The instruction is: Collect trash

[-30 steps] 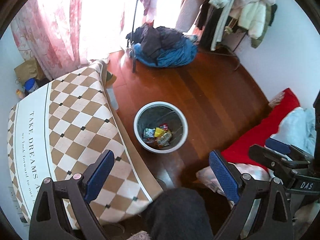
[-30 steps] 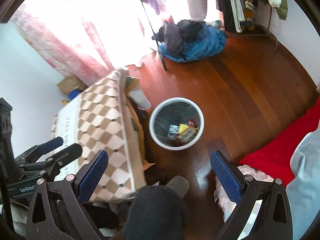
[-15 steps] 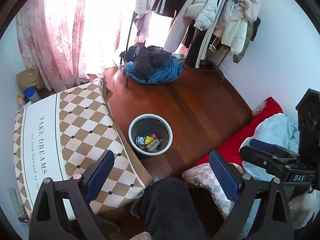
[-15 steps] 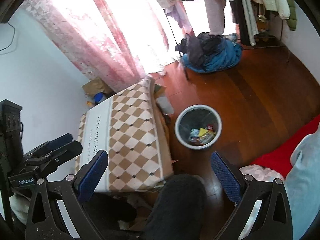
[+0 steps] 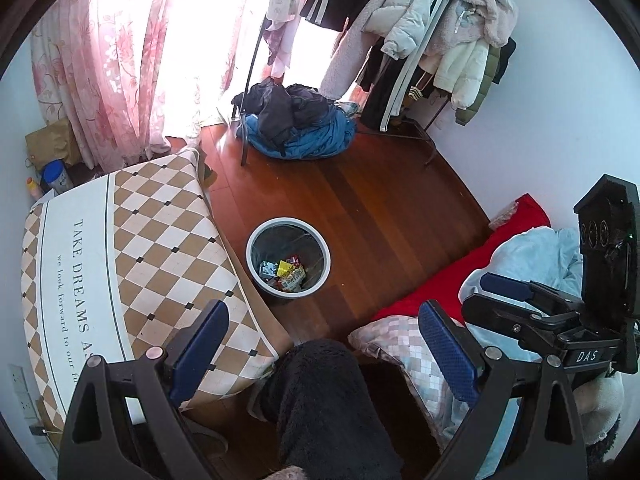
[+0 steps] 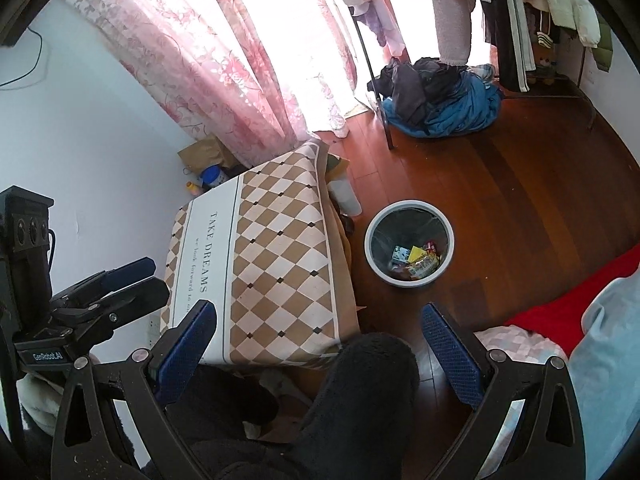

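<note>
A round white-rimmed trash bin (image 5: 288, 225) stands on the wooden floor, holding several colourful wrappers (image 5: 285, 272). The right wrist view shows the same bin (image 6: 409, 205) and wrappers (image 6: 416, 261). My left gripper (image 5: 324, 340) hangs open high above the floor, nothing between its blue pads. My right gripper (image 6: 320, 340) is open too and holds nothing. Each gripper appears in the other's view: the right one (image 5: 520, 300) at the right, the left one (image 6: 116, 284) at the left.
A low table under a checkered cloth (image 5: 120, 264) stands left of the bin. A person's dark fuzzy trouser leg (image 5: 328, 408) fills the bottom centre. Red bedding (image 5: 460, 268) and a pillow (image 5: 400, 340) lie right. A clothes pile (image 5: 296, 128) and a coat rack (image 5: 432, 40) stand at the back.
Both grippers have risen and drawn back from the bin, which looks smaller and farther now. More of the curtains, the coat rack and the walls has come into view.
</note>
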`<state>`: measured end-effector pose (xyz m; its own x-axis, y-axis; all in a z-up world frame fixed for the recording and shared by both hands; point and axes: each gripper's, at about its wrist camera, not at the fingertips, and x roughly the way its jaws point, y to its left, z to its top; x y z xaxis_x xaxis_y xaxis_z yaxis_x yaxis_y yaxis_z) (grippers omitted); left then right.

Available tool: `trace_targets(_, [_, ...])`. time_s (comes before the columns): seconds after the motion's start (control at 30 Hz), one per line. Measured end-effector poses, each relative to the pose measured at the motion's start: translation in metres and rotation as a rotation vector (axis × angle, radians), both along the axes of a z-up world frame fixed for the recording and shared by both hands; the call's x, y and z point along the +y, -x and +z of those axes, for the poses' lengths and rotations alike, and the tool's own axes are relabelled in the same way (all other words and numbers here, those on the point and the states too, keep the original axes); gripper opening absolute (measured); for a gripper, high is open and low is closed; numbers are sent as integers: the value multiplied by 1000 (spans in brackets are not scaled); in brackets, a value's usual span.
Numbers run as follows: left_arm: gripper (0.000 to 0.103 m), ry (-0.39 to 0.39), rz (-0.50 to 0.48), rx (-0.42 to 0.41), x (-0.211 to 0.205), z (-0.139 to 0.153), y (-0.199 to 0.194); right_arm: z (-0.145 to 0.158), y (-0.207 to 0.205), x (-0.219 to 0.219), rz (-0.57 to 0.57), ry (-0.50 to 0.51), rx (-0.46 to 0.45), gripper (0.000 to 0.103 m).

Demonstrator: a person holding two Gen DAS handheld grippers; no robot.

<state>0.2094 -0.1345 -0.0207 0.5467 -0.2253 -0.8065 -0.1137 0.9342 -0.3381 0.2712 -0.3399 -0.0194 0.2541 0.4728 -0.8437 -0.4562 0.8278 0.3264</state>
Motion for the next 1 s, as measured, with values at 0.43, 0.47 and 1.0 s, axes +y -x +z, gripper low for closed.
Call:
trace_targets(0.43, [98, -6, 20, -14, 0, -1, 4, 1, 1, 2, -1, 11, -8, 103])
trace_targets(0.47, [103, -4, 20, -13, -1, -1, 4, 1, 0, 1, -1, 12, -8, 103])
trace_targets(1.0, [103, 2, 23, 11, -5, -3, -1, 0, -2, 2, 13, 18, 3, 103])
